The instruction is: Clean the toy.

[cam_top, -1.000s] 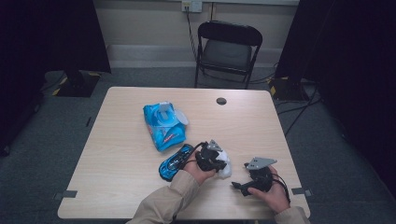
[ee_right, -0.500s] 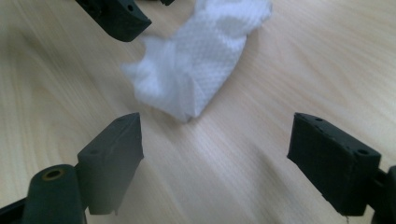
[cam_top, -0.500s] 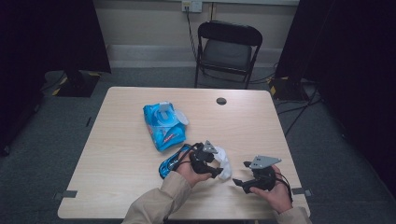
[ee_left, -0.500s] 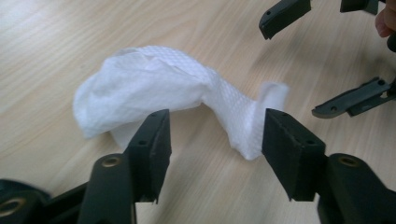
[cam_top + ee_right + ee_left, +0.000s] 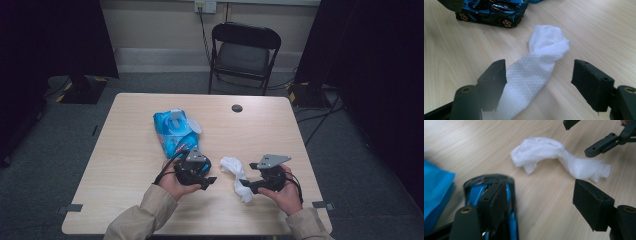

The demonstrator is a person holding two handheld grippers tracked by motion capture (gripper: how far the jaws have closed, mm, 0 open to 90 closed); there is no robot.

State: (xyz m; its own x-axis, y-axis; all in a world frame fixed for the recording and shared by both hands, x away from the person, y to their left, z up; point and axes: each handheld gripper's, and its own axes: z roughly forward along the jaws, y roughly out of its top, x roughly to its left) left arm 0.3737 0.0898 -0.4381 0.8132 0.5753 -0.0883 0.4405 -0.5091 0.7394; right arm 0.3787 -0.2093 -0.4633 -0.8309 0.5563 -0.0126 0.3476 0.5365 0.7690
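We see the white wipe [image 5: 541, 67] lying between our right gripper [image 5: 539, 82]'s closing, untouching jaws; beyond the wipe, our left gripper [image 5: 544, 202] has just opened, empty.

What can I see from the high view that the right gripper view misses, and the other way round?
The high view adds the folding chair, the blue wipes packet and a small black disc near the far edge. The right gripper view adds the dimpled weave of the white wipe and the orange wheel marks of the toy car. Both share the white wipe on the wooden table, lying between the open jaws of the right gripper, which have just been closing.
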